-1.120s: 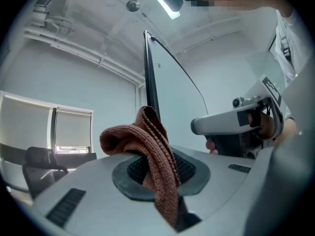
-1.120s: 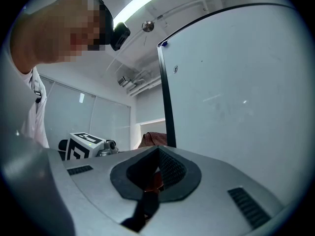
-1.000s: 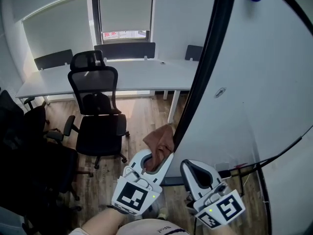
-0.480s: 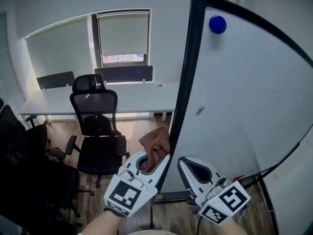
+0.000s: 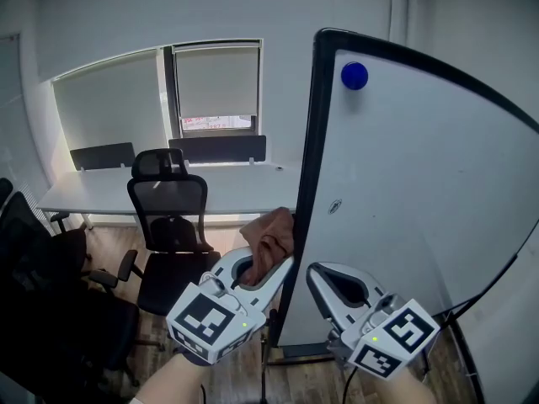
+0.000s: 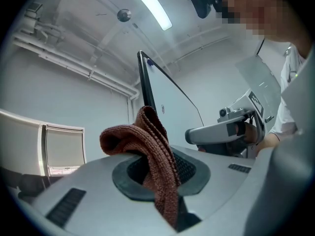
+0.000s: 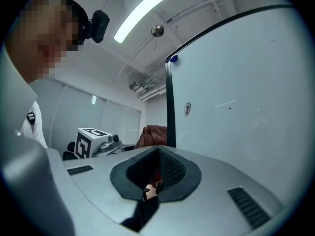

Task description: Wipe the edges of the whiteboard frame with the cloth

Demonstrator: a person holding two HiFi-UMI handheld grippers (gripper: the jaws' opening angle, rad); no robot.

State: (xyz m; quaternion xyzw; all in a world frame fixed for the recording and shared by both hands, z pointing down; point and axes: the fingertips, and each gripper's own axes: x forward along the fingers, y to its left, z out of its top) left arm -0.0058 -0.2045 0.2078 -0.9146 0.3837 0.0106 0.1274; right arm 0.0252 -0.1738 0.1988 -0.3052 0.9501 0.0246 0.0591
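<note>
A brown knitted cloth (image 5: 269, 236) is pinched in my left gripper (image 5: 271, 269) and pressed against the black left edge of the whiteboard frame (image 5: 303, 183), about halfway up. In the left gripper view the cloth (image 6: 147, 146) folds out of the shut jaws, with the frame (image 6: 144, 80) rising behind it. My right gripper (image 5: 324, 278) is shut with nothing in it. It hovers in front of the white board face (image 5: 421, 183), to the right of the cloth. The right gripper view shows the frame (image 7: 171, 107) and the cloth (image 7: 153, 133) beside it.
A blue magnet (image 5: 354, 76) sits near the board's top left corner. Left of the board are a black office chair (image 5: 168, 217), a long white desk (image 5: 152, 196) and a window with blinds (image 5: 215, 82). More dark chairs (image 5: 34, 268) stand at the far left.
My left gripper has carried the cloth upward along the frame's left edge. The head view has tilted up, bringing the board's top corner and magnet into sight. The right gripper followed alongside.
</note>
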